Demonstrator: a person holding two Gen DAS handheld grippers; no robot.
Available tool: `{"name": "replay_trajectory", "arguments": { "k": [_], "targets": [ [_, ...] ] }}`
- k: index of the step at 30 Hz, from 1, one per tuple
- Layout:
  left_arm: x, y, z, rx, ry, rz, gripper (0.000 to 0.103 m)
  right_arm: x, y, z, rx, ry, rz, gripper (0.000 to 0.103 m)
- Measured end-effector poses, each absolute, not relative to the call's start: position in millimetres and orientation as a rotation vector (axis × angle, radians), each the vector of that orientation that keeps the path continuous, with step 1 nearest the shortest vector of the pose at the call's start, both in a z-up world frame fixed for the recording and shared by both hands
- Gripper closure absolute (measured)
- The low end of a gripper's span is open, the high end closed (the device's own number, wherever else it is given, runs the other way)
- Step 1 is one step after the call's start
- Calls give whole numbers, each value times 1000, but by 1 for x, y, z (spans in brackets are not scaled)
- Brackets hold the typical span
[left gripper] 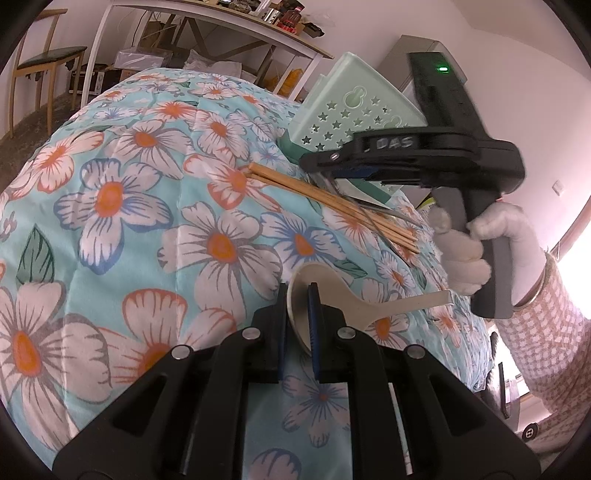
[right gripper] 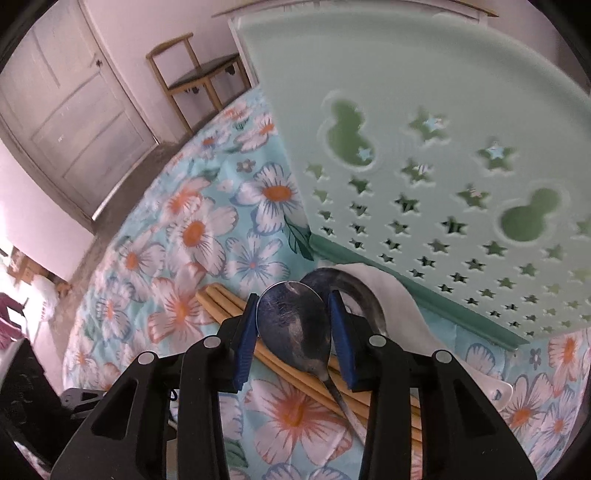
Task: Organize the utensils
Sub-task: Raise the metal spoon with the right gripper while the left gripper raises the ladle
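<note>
My left gripper [left gripper: 298, 288] is shut on the bowl of a beige plastic spoon [left gripper: 354, 302], whose handle sticks out to the right above the floral cloth [left gripper: 147, 184]. Farther right, a gloved hand holds my right gripper [left gripper: 321, 177] over a bundle of wooden chopsticks [left gripper: 332, 203]. In the right wrist view, my right gripper [right gripper: 293, 297] has its blue pads against both edges of a metal spoon [right gripper: 295, 332] lying across the chopsticks [right gripper: 221, 302]. A second metal spoon [right gripper: 354, 291] and a white spoon [right gripper: 406, 314] lie just behind. The mint-green holder [right gripper: 406, 110] with star holes stands beyond them.
The green holder [left gripper: 354, 107] stands at the cloth's far right. A wooden chair [left gripper: 44, 62] and a white table [left gripper: 207, 26] with clutter stand beyond the cloth. The right wrist view shows a door [right gripper: 66, 118] and a chair [right gripper: 199, 74].
</note>
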State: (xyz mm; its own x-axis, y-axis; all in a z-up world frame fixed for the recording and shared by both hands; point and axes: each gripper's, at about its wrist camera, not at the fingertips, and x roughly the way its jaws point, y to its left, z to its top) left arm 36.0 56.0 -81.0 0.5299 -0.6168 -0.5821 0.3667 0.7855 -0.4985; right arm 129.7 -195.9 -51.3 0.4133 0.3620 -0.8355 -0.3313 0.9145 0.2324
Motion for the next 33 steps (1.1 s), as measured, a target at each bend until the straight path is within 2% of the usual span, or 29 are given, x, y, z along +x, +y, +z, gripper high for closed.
{"name": "replay_trajectory", "arguments": {
  "k": [10,17,24,33],
  "targets": [
    [30,55,-75,-310,830,-554,93,80,-257,19,188,852,482,67],
    [22,56,-43,-269,757,-521,98,52,-304,58,264,725,458,67],
    [10,64,14,-203,615,-482,98,39,-325,79,299,636,461,67],
    [27,75,123,-145,380,-416,98,32,-349,113,317,531,511,67]
  ]
}}
